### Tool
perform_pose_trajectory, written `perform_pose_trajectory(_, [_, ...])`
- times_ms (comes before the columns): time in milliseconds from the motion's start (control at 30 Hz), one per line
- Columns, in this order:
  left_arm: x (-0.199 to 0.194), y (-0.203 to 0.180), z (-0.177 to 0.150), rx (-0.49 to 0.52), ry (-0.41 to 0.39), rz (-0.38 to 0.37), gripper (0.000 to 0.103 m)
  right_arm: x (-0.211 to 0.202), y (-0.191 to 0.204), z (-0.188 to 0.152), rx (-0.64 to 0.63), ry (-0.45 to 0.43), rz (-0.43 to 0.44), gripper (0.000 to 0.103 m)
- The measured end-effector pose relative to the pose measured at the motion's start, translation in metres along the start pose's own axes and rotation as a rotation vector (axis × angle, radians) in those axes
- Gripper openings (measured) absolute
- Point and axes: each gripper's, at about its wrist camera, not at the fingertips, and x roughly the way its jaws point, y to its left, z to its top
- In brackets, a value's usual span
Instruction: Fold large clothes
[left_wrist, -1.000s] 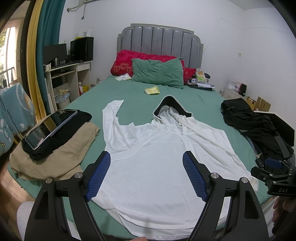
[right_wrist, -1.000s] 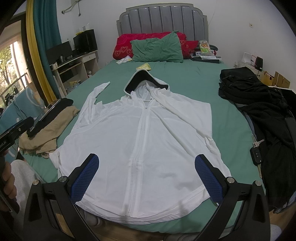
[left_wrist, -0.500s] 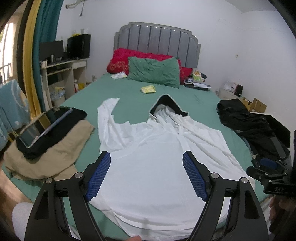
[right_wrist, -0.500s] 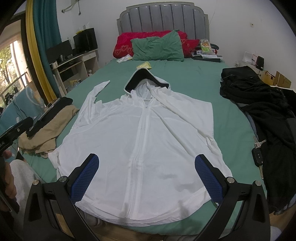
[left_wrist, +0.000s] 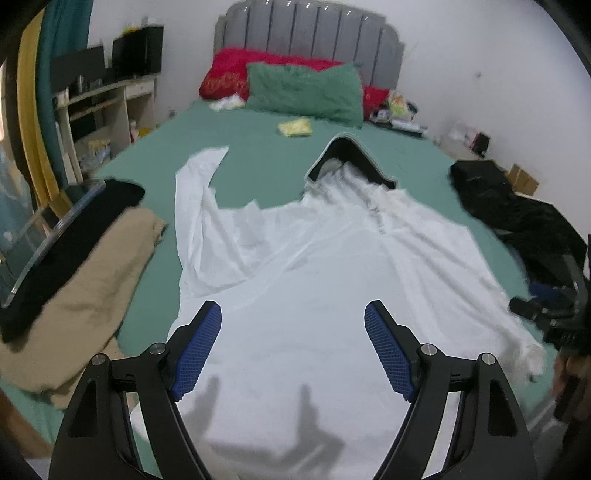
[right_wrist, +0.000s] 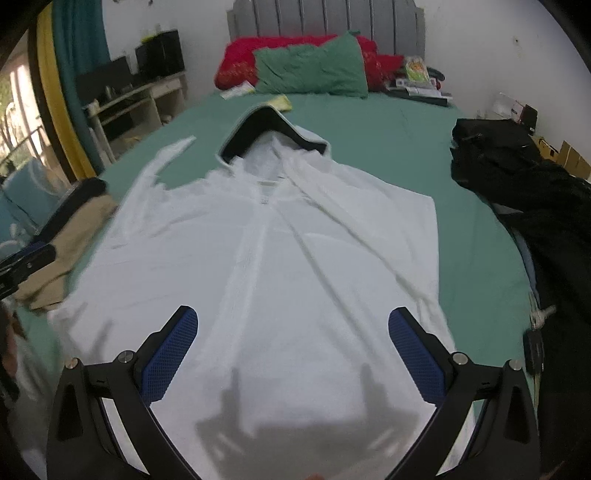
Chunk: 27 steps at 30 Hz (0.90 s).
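**White hooded jacket spread flat on the bed, both grippers spread wide above its hem**

A white hooded jacket (right_wrist: 280, 266) lies face up on the green bed sheet (right_wrist: 391, 155), its hood (right_wrist: 271, 133) pointing toward the grey headboard (right_wrist: 328, 18) and showing a dark lining. The zip runs down the middle of the garment toward the cameras. In the left wrist view the sleeve (left_wrist: 197, 192) on the window side stretches out and up across the sheet, away from the body of the jacket; the opposite side of the garment lies folded in over the chest, giving a straight edge there.

The left gripper (left_wrist: 293, 347) hangs over the lower part of the jacket with its blue-padded jaws wide apart and nothing between them. The right gripper (right_wrist: 293, 354) is likewise released, jaws spread, over the hem area. Both cast finger-shaped shadows on the white cloth just ahead of the cameras. Whether either touches the fabric cannot be told.

Beside the jacket, toward the window, a tan garment (left_wrist: 85, 291) lies with a black garment (left_wrist: 70, 243) and a tablet (left_wrist: 44, 232) on top. On the other side a pile of black clothes (right_wrist: 524, 184) lies along the bed edge, with a key fob (right_wrist: 533, 347) near it. A green pillow (right_wrist: 314, 66) leans against red pillows (right_wrist: 236, 64) at the head. Both views are somewhat blurred.
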Motion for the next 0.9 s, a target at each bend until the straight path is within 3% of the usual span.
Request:
perform_pose_trajectory(33, [0.013,0.006,0.002,-0.009,0.019,0.002,0.083,0.014,-0.007,0.01,-0.014,0.007,-0.002,0.101])
perform_pose_trajectory(100, [0.042,0.019,0.012,-0.019,0.05,0.014,0.083,0.033,-0.015,0.027,-0.046,0.02,-0.019,0.085])
perform_pose_trajectory(167, [0.066,0.029,0.026,-0.024,0.059,0.02,0.083,0.059,-0.02,0.049,-0.081,0.036,-0.033,0.075])
perform_pose_trajectory(367, [0.119,0.044,0.067,0.006,0.043,0.025,0.083,0.149,-0.007,0.116,-0.17,0.068,-0.007,0.065])
perform_pose_trajectory(467, [0.138,0.051,0.073,0.002,0.06,0.021,0.083,0.188,0.015,0.143,-0.211,0.063,0.009,0.064])
perform_pose_trajectory(533, [0.146,0.055,0.069,0.008,0.08,0.031,0.083,0.216,0.028,0.157,-0.237,0.071,0.006,0.059])
perform_pose_trajectory(567, [0.149,0.058,0.067,0.001,0.091,0.036,0.083,0.232,0.034,0.162,-0.253,0.087,0.001,0.053])
perform_pose_trajectory(633, [0.156,0.065,0.065,-0.029,0.127,0.025,0.083,0.258,0.04,0.166,-0.286,0.117,-0.02,0.027])
perform_pose_trajectory(667, [0.157,0.069,0.064,-0.048,0.137,0.019,0.083,0.259,0.039,0.167,-0.284,0.106,-0.014,0.004])
perform_pose_trajectory(833, [0.148,0.07,0.069,-0.059,0.1,0.027,0.083,0.202,0.036,0.169,-0.281,-0.028,0.018,0.004])
perform_pose_trajectory(900, [0.144,0.067,0.072,-0.052,0.083,0.031,0.083,0.168,0.038,0.162,-0.272,-0.058,0.111,0.004])
